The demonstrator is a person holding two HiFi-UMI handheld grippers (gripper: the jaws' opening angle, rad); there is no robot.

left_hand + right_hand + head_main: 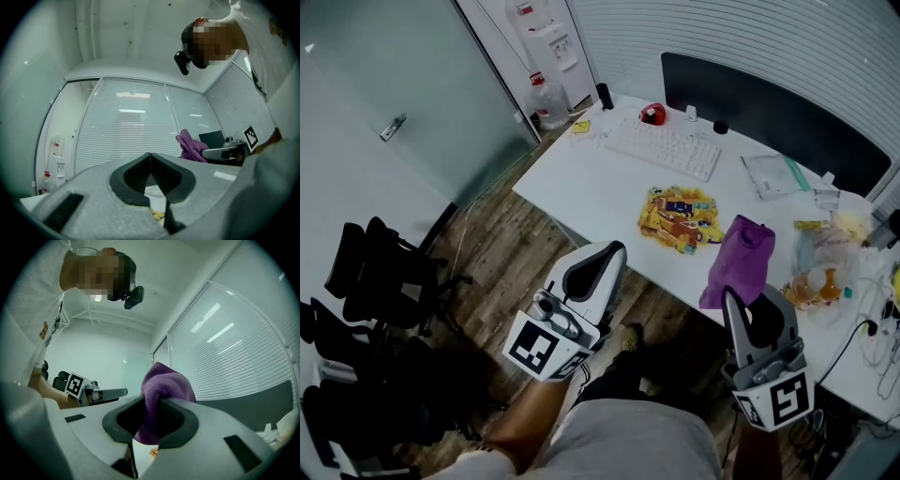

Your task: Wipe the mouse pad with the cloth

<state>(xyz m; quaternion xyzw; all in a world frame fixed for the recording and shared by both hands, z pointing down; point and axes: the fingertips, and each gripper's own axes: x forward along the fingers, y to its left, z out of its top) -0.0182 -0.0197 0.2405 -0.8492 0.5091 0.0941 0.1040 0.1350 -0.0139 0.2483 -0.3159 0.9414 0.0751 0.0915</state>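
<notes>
The mouse pad (679,217), yellow with a busy colourful print, lies on the white desk (581,178) in front of the keyboard. A purple cloth (741,257) hangs over the desk's near edge just right of the pad, and my right gripper (728,294) is shut on it. In the right gripper view the cloth (166,385) bulges up between the jaws of the right gripper (152,401). My left gripper (616,248) is shut and empty, off the desk's near edge, short of the pad. In the left gripper view its jaws meet with nothing between them (150,154).
A white keyboard (664,148) and a red mouse (652,114) lie behind the pad. A dark screen (769,112) stands at the back. Papers (778,173) and plastic bags (820,272) crowd the desk's right. Black chairs (375,281) stand on the floor at left.
</notes>
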